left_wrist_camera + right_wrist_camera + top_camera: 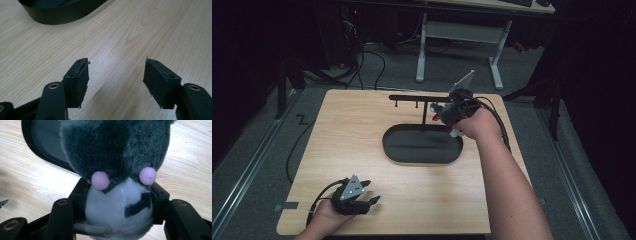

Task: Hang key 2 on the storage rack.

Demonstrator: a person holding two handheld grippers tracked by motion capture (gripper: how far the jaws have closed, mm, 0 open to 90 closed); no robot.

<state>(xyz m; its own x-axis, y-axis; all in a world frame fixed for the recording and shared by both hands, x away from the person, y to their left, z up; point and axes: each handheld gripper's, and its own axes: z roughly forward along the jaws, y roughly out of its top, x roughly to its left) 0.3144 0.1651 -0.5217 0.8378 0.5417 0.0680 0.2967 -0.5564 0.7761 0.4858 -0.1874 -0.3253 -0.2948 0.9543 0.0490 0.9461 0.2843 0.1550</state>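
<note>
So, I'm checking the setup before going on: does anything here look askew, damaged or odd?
Nothing stands out. The right gripper holds a grey and white plush toy cleanly between its jaws, near the black stand above the oval tray. The left gripper rests open over bare table. No spill, no damage.
</note>
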